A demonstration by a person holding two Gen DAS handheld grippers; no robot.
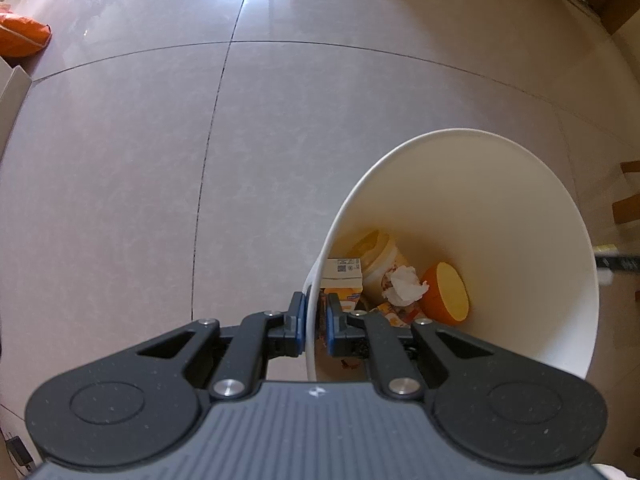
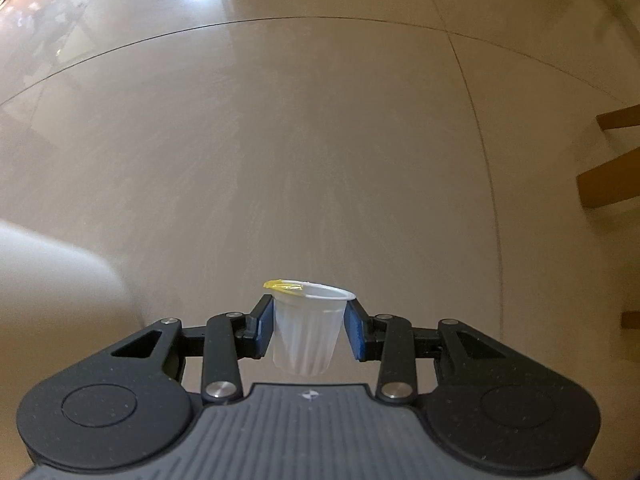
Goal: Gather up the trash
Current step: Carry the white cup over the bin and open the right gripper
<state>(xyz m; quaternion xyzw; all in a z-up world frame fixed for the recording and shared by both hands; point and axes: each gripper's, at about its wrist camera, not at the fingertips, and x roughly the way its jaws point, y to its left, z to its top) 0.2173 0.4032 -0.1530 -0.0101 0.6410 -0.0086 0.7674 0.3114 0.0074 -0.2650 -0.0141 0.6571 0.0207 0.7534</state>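
Observation:
My left gripper (image 1: 315, 320) is shut on the near rim of a white trash bin (image 1: 520, 216), one finger outside the wall and one inside. The bin is tilted toward the camera and holds a juice carton (image 1: 343, 276), a yellowish jar (image 1: 380, 256), a crumpled tissue (image 1: 404, 286) and an orange lid (image 1: 446, 292). My right gripper (image 2: 309, 326) is shut on a small ribbed translucent plastic cup (image 2: 306, 336), held upright above the floor, with a torn yellow foil seal (image 2: 282, 287) on its rim.
Glossy beige floor tiles (image 1: 140, 160) fill both views. An orange bag (image 1: 22, 38) lies at far left; cardboard boxes (image 1: 616, 4) stand at top right. Brown cardboard flaps (image 2: 608, 184) jut in at right. A blurred white shape (image 2: 52, 280), maybe the bin, sits at left.

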